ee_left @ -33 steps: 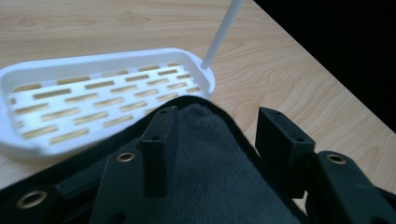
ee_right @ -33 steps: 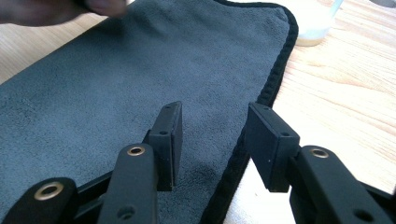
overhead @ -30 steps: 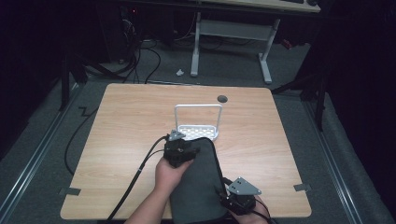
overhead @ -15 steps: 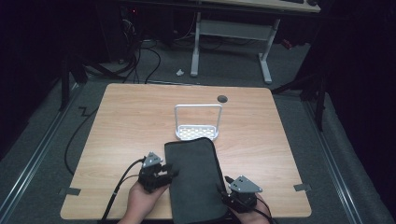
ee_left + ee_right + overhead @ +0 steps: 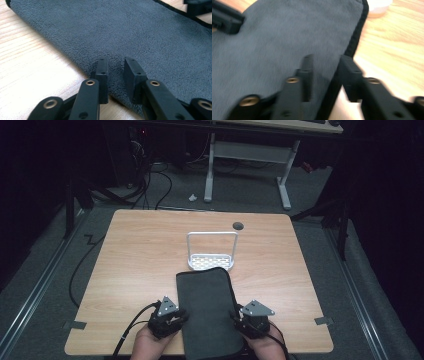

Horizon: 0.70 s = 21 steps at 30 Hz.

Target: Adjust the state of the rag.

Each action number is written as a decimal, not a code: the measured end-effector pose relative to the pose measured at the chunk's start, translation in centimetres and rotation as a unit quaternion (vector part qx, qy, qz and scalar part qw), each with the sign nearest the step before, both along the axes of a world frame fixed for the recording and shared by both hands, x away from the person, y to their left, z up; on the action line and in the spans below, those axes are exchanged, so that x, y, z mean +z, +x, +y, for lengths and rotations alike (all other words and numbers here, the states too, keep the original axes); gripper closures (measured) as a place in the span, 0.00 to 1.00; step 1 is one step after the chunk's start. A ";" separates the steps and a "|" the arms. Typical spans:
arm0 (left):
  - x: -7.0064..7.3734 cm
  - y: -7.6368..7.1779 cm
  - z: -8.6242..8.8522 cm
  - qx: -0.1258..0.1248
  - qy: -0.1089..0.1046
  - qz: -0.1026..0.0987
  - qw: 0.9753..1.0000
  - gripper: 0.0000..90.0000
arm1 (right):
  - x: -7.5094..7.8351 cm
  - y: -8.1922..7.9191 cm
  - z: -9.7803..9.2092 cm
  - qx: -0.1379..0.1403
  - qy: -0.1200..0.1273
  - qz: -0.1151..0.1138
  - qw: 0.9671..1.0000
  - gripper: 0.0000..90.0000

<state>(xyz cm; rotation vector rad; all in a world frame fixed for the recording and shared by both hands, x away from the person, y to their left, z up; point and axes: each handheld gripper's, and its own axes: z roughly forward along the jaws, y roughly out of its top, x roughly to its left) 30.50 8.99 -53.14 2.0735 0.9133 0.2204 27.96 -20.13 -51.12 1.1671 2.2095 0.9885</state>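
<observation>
A dark grey folded towel [image 5: 206, 307] lies lengthwise on the wooden table [image 5: 135, 255], its near end at the front edge. My left gripper [image 5: 180, 315] rests at the towel's left edge, near the front. In the left gripper view, that gripper [image 5: 116, 62] has its jaws a narrow gap apart above the towel [image 5: 130, 32], where its edge meets the wood. My right gripper [image 5: 236, 318] sits at the towel's right edge. Blurred in its own view, the right gripper [image 5: 325, 60] stands open astride the towel's black hem [image 5: 355, 37].
A white wire rack [image 5: 211, 251] with a tall hoop stands just beyond the towel's far end. A round cable hole [image 5: 238, 225] sits near the table's back edge. Bare wood lies to the left and right of the towel. Cables trail off the front left.
My left gripper drew back from the towel's far end to its near left edge. The towel now lies flat. The right gripper stayed at the near right edge.
</observation>
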 end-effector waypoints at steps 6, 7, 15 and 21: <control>-0.1 0.3 0.3 -0.001 0.000 -0.001 1.000 0.94 | 0.8 4.5 1.5 0.002 -0.012 0.010 1.000 1.00; -0.1 0.4 0.4 -0.001 -0.003 0.001 1.000 0.95 | 0.7 5.0 1.8 0.002 -0.018 0.014 1.000 1.00; -0.1 0.5 0.5 -0.007 0.000 0.002 1.000 0.98 | -1.0 6.9 2.7 0.003 -0.054 0.036 0.998 1.00; 0.0 -0.3 0.7 -0.015 -0.006 0.018 1.000 0.98 | -1.2 5.3 2.0 0.007 -0.042 0.034 0.999 1.00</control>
